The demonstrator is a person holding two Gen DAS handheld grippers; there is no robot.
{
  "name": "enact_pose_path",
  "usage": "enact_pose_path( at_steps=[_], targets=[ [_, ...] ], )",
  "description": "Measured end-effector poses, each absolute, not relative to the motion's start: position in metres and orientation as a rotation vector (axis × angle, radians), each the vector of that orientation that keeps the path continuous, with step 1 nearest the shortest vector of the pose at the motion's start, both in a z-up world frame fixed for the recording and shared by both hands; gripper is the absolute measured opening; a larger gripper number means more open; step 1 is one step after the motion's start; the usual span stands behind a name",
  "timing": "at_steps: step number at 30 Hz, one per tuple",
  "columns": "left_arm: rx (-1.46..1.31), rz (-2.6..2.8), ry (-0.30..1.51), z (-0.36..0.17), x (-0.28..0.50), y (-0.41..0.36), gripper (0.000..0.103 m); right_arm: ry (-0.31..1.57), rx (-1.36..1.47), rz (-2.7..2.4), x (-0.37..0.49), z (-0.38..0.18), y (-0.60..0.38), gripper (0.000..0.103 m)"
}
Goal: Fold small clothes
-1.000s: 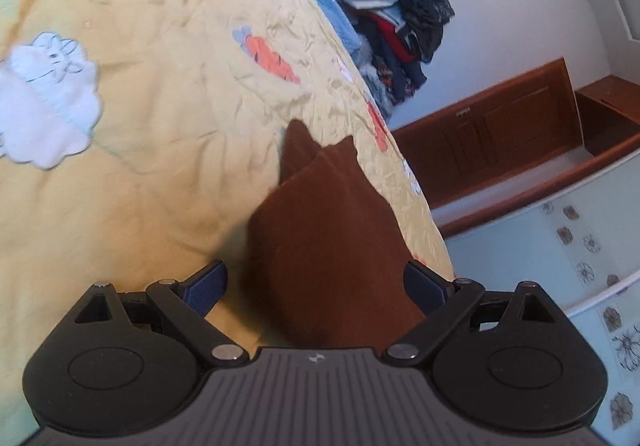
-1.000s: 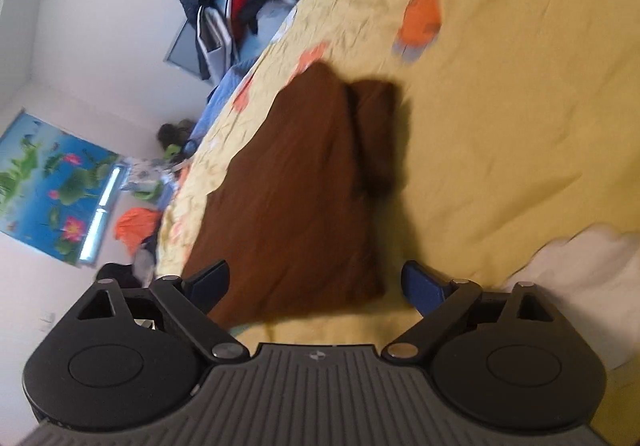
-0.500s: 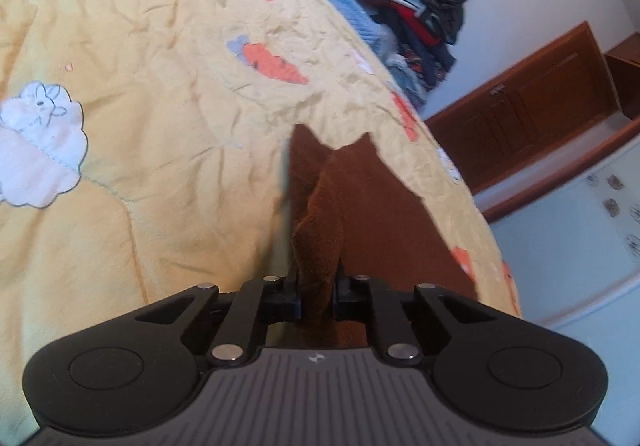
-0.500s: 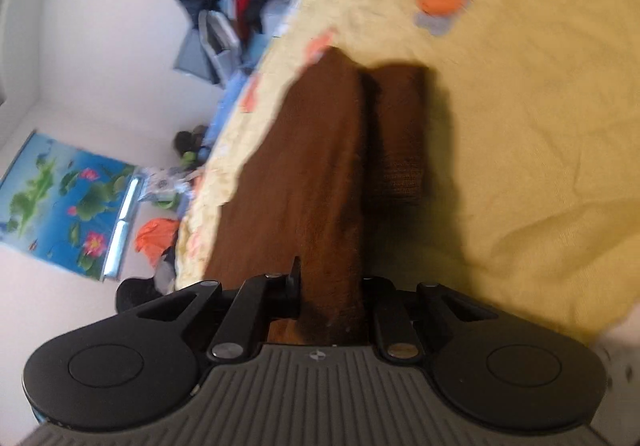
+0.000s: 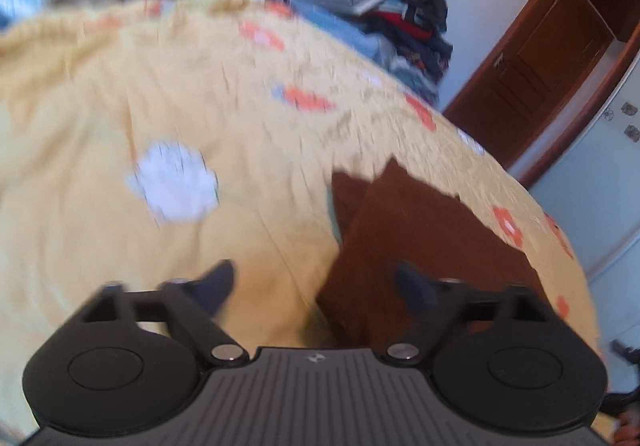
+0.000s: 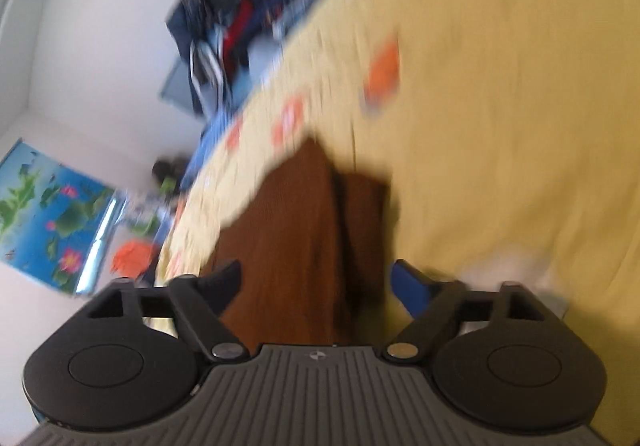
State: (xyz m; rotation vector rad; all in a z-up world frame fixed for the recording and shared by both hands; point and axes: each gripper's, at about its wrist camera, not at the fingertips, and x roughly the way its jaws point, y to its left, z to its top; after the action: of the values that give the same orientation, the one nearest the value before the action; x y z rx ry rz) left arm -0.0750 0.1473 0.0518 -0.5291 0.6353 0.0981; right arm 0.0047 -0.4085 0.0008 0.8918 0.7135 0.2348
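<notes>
Bedroom clutter around a yellow bedspread (image 5: 120,118)

A heap of clothes (image 5: 400,30) lies at the far edge; a wooden door (image 5: 532,78) stands right, a poster (image 6: 48,214) left.

No readable text anywhere, in either wrist view. Both pictures are smeared with blur. The one mark on show is a small pale emblem, no letters, at the top middle of each gripper's ribbed grey housing (image 5: 316,359), same spot on the other one (image 6: 316,356). The poster (image 6: 52,222) on the wall shows only water-lily pictures, no words to make out. The yellow bedspread (image 5: 100,94) carries flower and carrot patches, no lettering. The pale cabinet front (image 5: 600,182) has little flower decals, nothing written.
</notes>
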Motion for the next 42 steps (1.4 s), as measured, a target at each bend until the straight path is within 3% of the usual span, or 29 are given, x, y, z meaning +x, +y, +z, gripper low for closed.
enact_pose_path(
  at_steps=[4,6,7,8,9,10,11,12,16,18,19,20,21,24,27,28,31,32,33,34,35,42],
  targets=[
    [-0.374,0.055,0.653,0.048,-0.049,0.127,0.093,0.701,0.679,0.266,0.033,0.032,-0.384,0.082],
    [-0.354,0.046,0.743,0.033,-0.030,0.118,0.087,0.752,0.509,0.283,0.051,0.037,-0.354,0.082],
    [-0.342,0.040,0.761,0.027,-0.024,0.115,0.066,0.779,0.419,0.287,0.062,0.033,-0.342,0.082],
    [-0.315,0.028,0.724,0.028,-0.025,0.110,0.036,0.810,0.347,0.286,0.071,0.026,-0.329,0.079],
    [-0.342,-0.024,0.725,0.028,-0.024,0.111,0.018,0.850,0.299,0.275,0.081,0.016,-0.321,0.064],
    [-0.385,-0.032,0.732,0.029,-0.024,0.113,0.014,0.862,0.257,0.268,0.085,0.008,-0.315,0.046],
    [-0.397,-0.010,0.723,0.030,-0.026,0.114,0.014,0.829,0.215,0.293,0.081,0.009,-0.313,0.024],
    [-0.389,-0.012,0.722,0.030,-0.026,0.115,0.014,0.863,0.231,0.334,0.088,0.009,-0.313,0.011],
    [-0.341,-0.074,0.743,0.035,-0.029,0.116,0.019,0.897,0.268,0.343,0.097,0.007,-0.326,0.012],
    [-0.352,-0.092,0.744,0.049,-0.031,0.123,0.031,0.896,0.349,0.379,0.098,0.012,-0.337,0.028],
    [-0.364,-0.092,0.727,0.056,-0.030,0.129,0.052,0.874,0.370,0.380,0.097,0.016,-0.341,0.055],
    [-0.383,-0.081,0.690,0.064,-0.028,0.134,0.080,0.845,0.385,0.370,0.098,0.022,-0.345,0.071],
    [-0.402,-0.062,0.633,0.071,-0.024,0.140,0.091,0.811,0.396,0.351,0.100,0.027,-0.349,0.091],
    [-0.392,-0.046,0.565,0.085,0.014,0.143,0.094,0.777,0.390,0.314,0.127,0.030,-0.351,0.089],
    [-0.377,-0.083,0.679,0.076,0.082,0.129,0.093,0.818,0.367,0.282,0.166,0.019,-0.343,0.085],
    [-0.368,-0.096,0.717,0.071,0.102,0.122,0.088,0.838,0.353,0.272,0.178,0.013,-0.338,0.083],
    [-0.315,-0.144,0.843,0.051,0.154,0.097,0.063,0.886,0.310,0.268,0.205,-0.001,-0.319,0.074],
    [-0.295,-0.141,0.890,0.044,0.167,0.089,0.045,0.896,0.300,0.279,0.210,-0.005,-0.314,0.069],
    [-0.267,-0.143,0.925,0.036,0.175,0.082,0.036,0.905,0.292,0.298,0.214,-0.009,-0.309,0.048],
    [-0.221,-0.127,0.899,0.034,0.176,0.076,0.029,0.898,0.273,0.309,0.213,-0.010,-0.305,0.016],
    [-0.180,-0.096,0.869,0.034,0.176,0.072,0.007,0.902,0.259,0.314,0.215,-0.012,-0.302,0.015],
    [-0.158,-0.045,0.786,0.023,0.170,0.079,0.007,0.799,0.369,0.277,0.203,-0.006,-0.332,0.014]
  ],
)
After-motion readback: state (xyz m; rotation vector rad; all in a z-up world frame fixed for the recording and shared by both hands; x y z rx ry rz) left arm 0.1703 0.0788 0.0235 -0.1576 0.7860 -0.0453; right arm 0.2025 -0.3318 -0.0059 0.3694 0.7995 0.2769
